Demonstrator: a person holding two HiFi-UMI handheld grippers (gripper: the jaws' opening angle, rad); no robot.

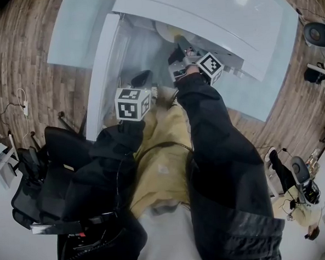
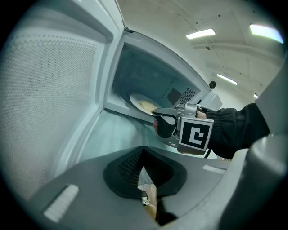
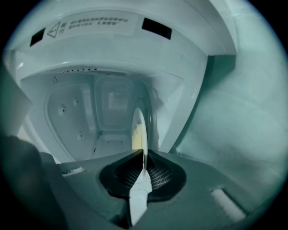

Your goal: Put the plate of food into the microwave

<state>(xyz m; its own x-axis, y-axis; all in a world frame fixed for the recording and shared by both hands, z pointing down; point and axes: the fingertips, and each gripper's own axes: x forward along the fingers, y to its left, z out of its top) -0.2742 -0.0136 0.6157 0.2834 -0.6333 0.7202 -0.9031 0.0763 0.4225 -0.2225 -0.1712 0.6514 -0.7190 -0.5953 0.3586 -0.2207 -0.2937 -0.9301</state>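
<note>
Nearby, the left gripper [image 2: 143, 156] has its jaws together with nothing in them, and farther on the right gripper [image 3: 143, 158] pinches the rim of the round white plate of yellow food [image 3: 138, 130] inside the open white microwave [image 3: 112, 58].

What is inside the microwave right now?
A plate of yellowish food is in the microwave, its rim clamped in the right gripper's jaws. The plate covers the floor beneath it, so whether it rests there cannot be seen.

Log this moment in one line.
right gripper: shut on plate rim | plate: partly inside microwave | left gripper: shut, empty | door: open
</note>
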